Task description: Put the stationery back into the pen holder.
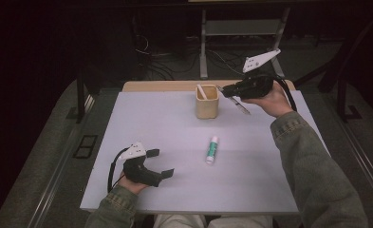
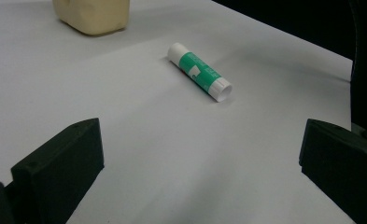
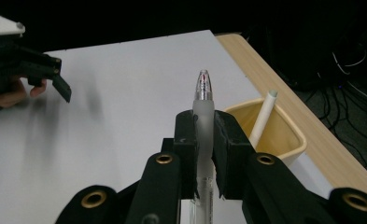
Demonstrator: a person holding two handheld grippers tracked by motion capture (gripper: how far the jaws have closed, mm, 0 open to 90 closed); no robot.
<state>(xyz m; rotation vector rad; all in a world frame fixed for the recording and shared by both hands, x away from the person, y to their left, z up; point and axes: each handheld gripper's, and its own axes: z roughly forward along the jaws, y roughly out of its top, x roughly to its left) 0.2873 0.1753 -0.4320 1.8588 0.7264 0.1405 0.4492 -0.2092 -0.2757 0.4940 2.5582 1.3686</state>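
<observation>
While the right gripper [image 1: 228, 91] hangs just to the right of the beige cup [image 1: 207, 102], its jaws are clamped on a clear pen [image 3: 203, 100], and that closeness is what the coming move depends on. In the right gripper view the pen stands between the pads with its tip pointing up and away, its long axis running along the jaws; from above, the rest of the barrel [image 1: 240, 105] slants down away from the cup toward the desk [image 1: 174, 142]. The cup's mouth lies just past the pen tip and a little to one side, and a white stick [image 3: 264, 116] already leans inside it. I judge the pen must be swung over the rim and tipped more upright before it can drop in.

The left gripper [image 1: 160, 164] rests well away from the cup, at the near left of the desk, jaws spread wide with nothing between them. A green and white glue stick [image 2: 199, 71] lies flat on the desk between that gripper and the cup, nearer the left hand than the right.
</observation>
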